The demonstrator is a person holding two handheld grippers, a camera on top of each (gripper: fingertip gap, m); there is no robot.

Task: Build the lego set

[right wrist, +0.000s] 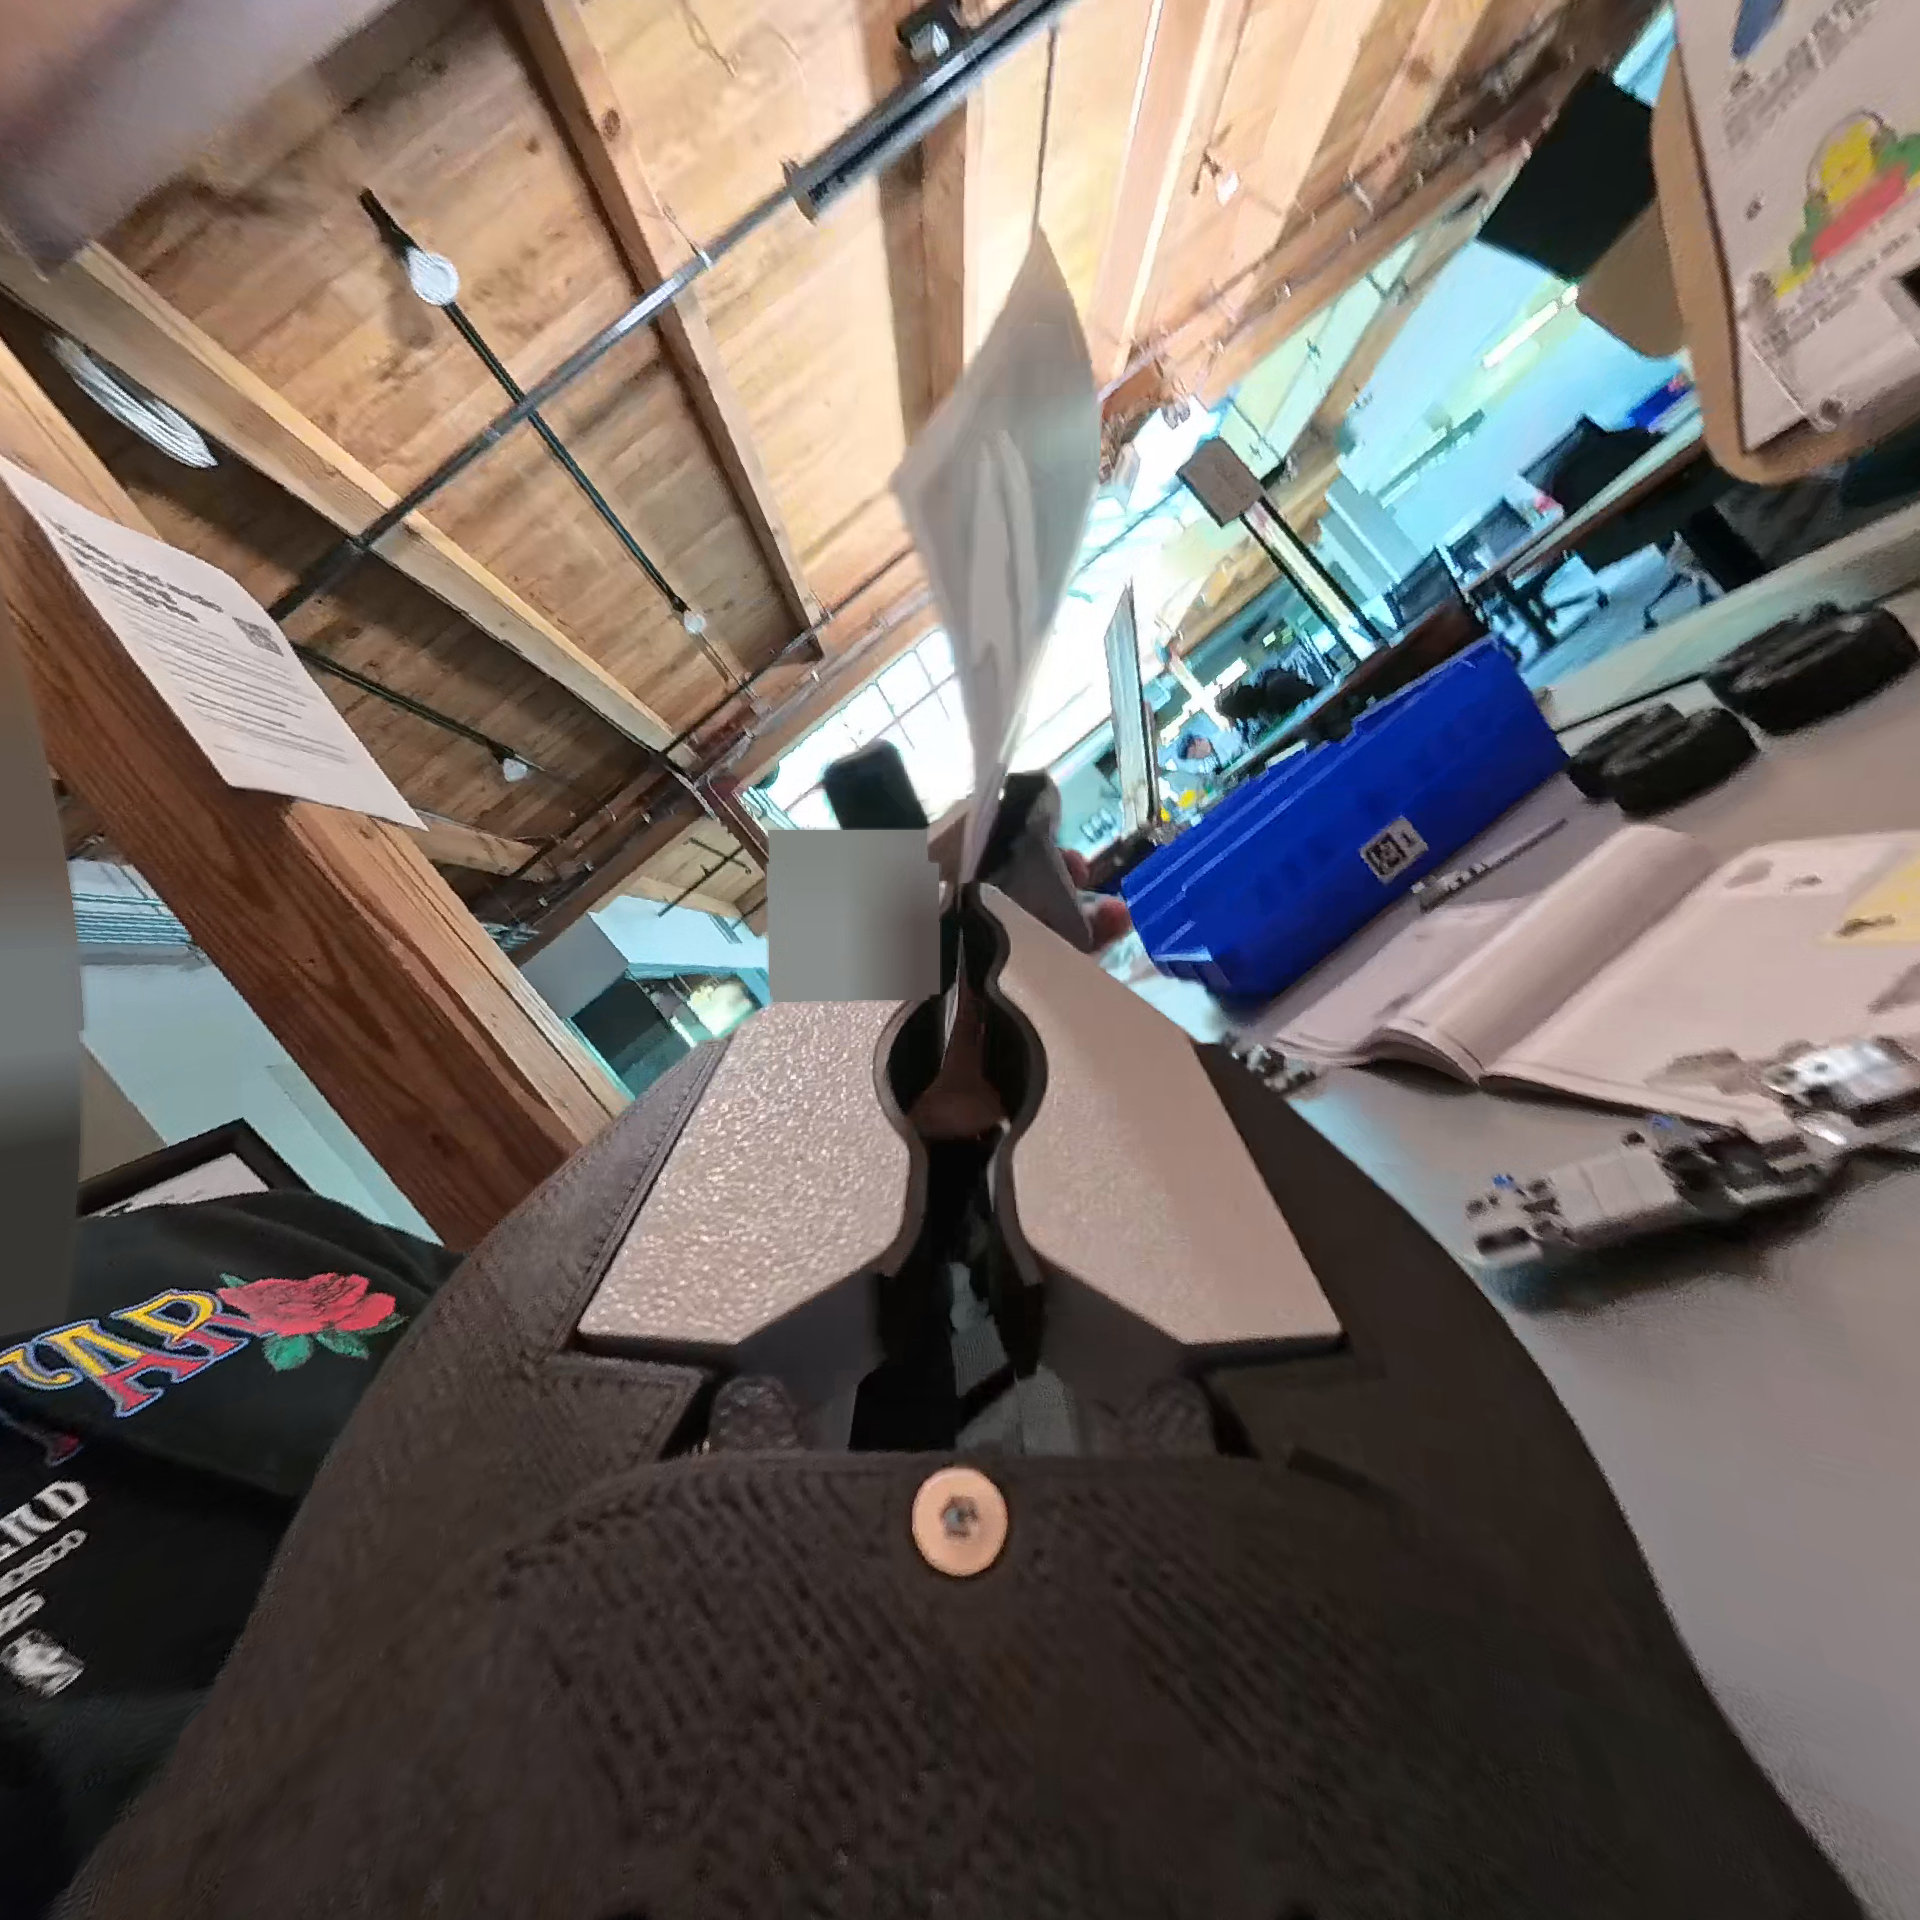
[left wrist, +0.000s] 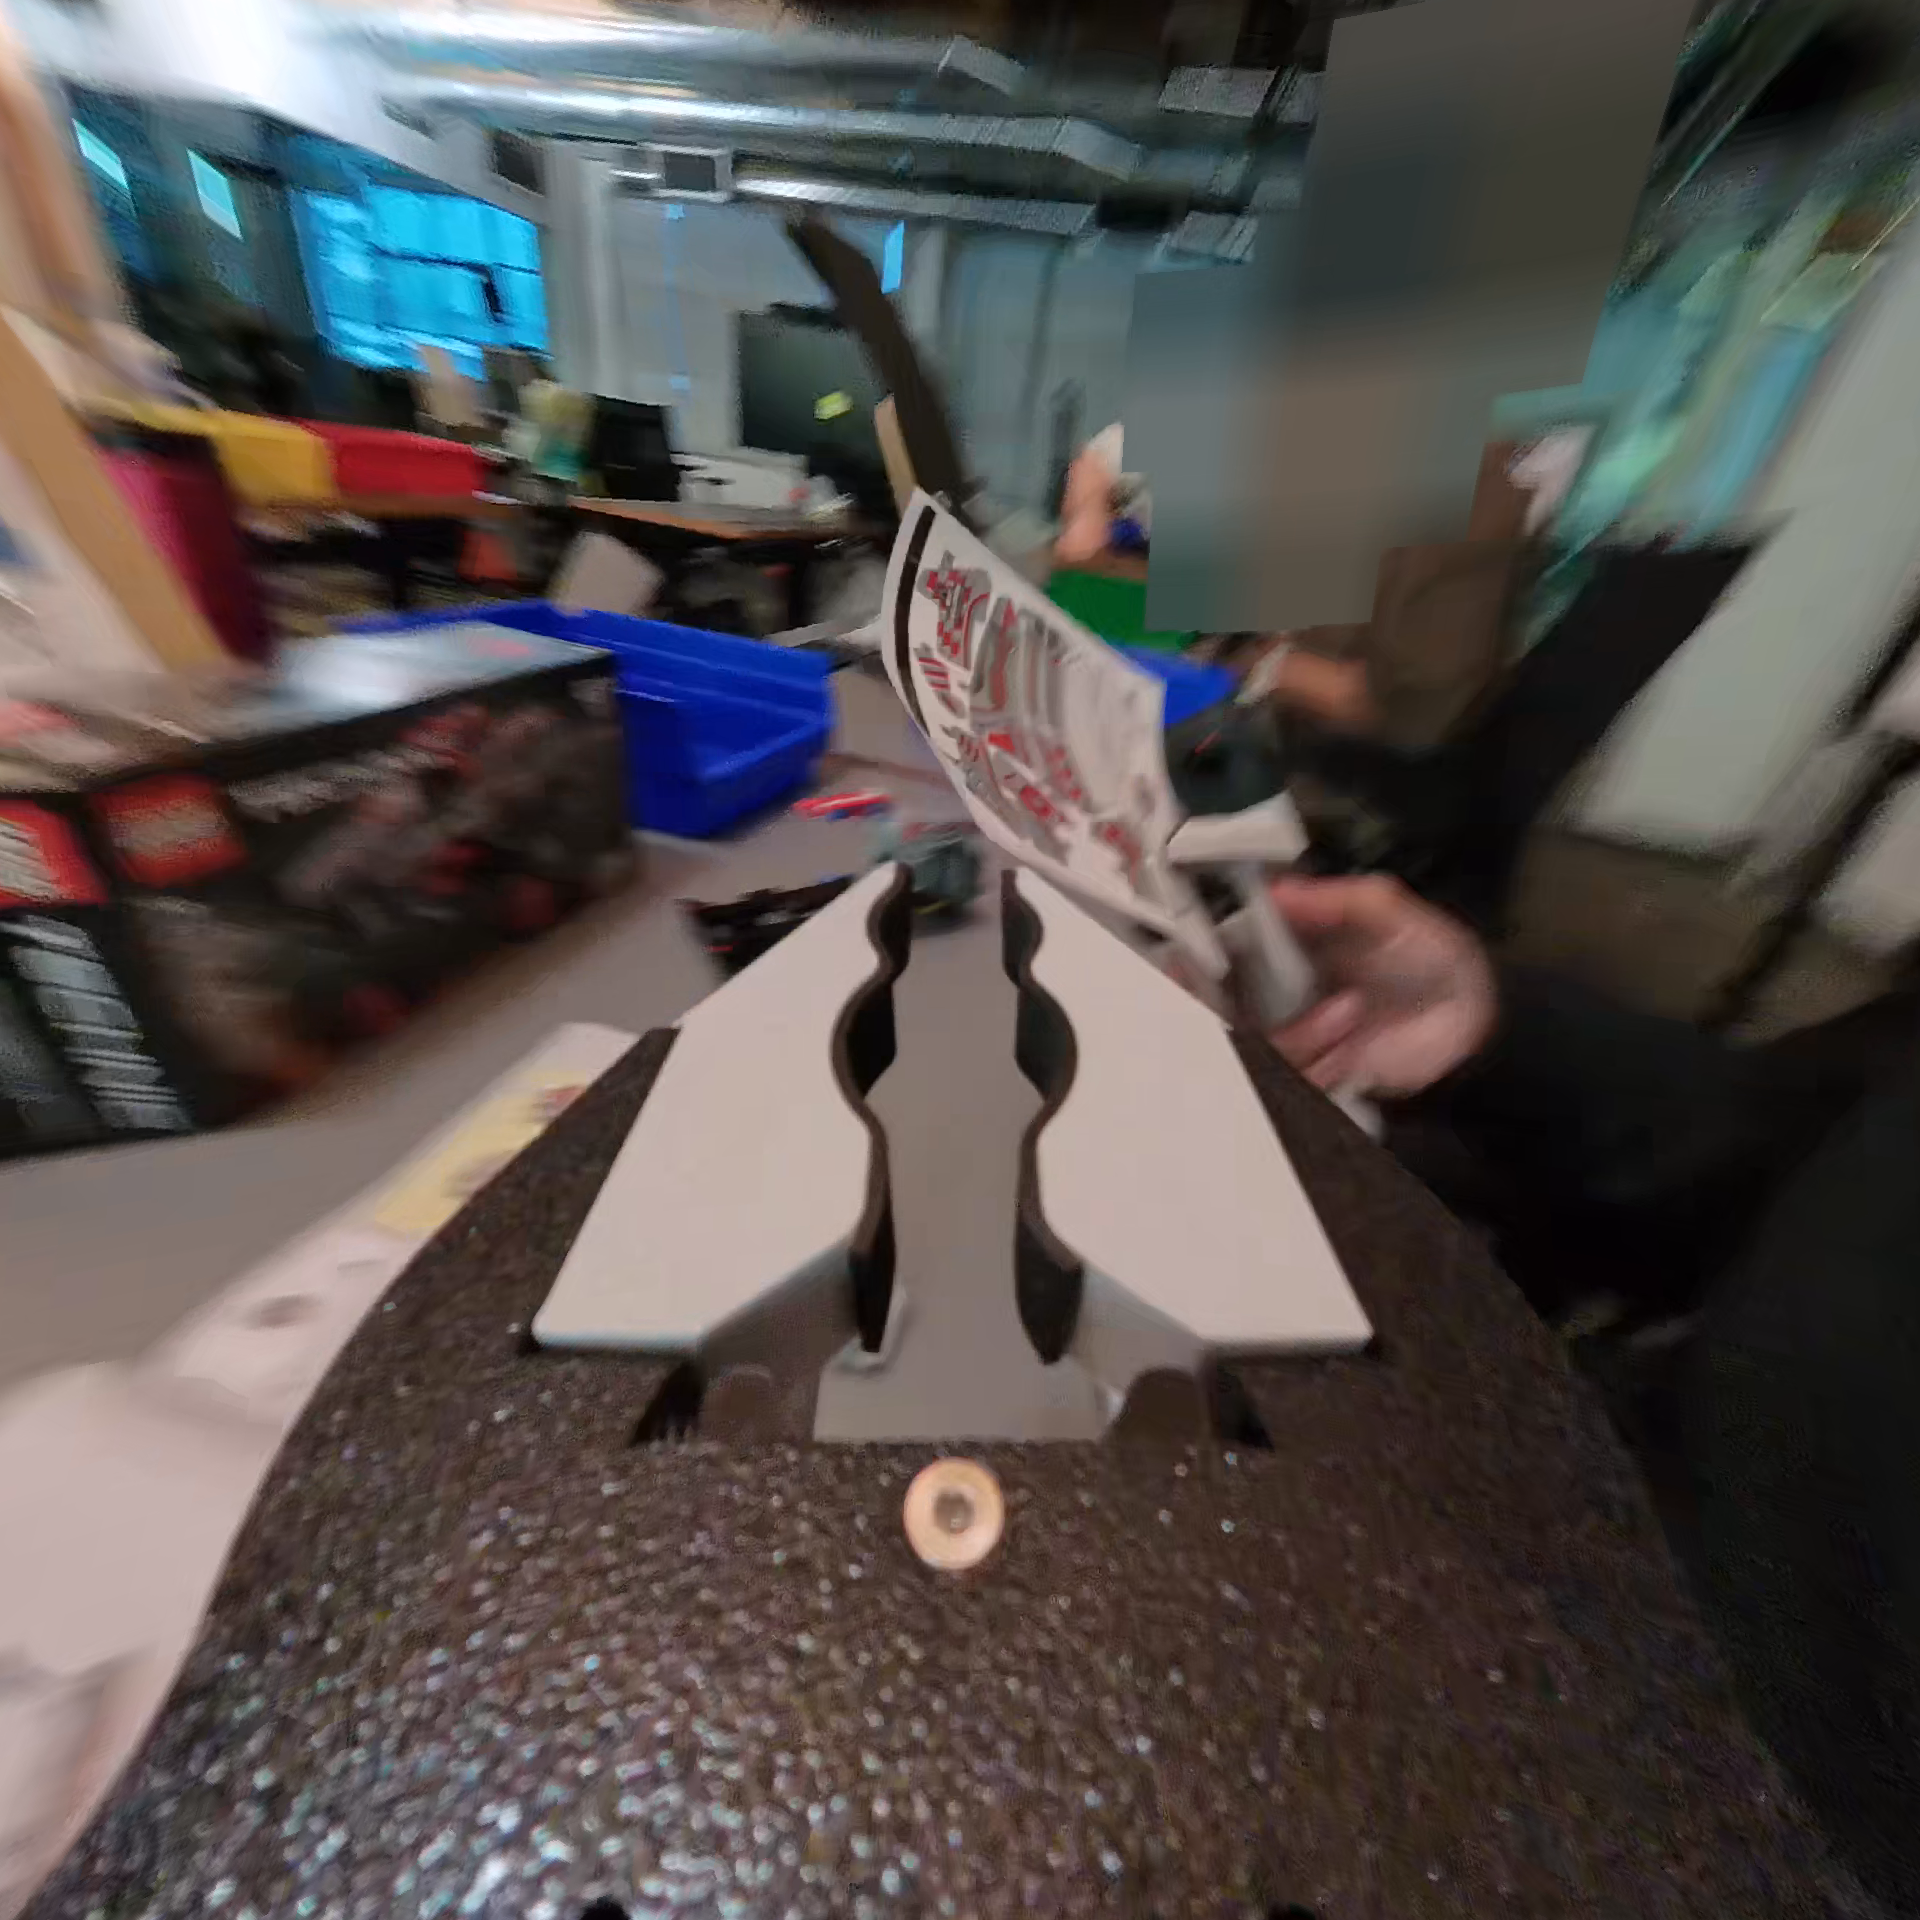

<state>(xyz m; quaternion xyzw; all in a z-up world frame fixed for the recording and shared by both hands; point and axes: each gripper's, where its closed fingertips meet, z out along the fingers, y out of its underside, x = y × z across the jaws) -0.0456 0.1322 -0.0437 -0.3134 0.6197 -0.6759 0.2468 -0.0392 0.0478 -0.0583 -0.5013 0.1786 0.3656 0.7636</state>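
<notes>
A white sticker sheet (left wrist: 1029, 717) with red, grey and black stickers stands up over the table. My right gripper (right wrist: 966, 904) is shut on its lower edge, and the sheet (right wrist: 997, 499) rises edge-on from the tips. In the left wrist view, the right gripper (left wrist: 1236, 914) shows at the right in a person's hand (left wrist: 1382, 987), pinching the sheet's lower corner. My left gripper (left wrist: 951, 883) is open and empty, its fingers apart, just left of the sheet and below it.
A blue bin (left wrist: 717, 727) (right wrist: 1351, 831) stands on the grey table (left wrist: 520, 1039). A black set box (left wrist: 312, 831) is at the left. An open instruction booklet (right wrist: 1558, 977), a grey part-built model (right wrist: 1662, 1174) and black wheels (right wrist: 1662, 758) lie on the table. A small build (left wrist: 935, 862) lies ahead.
</notes>
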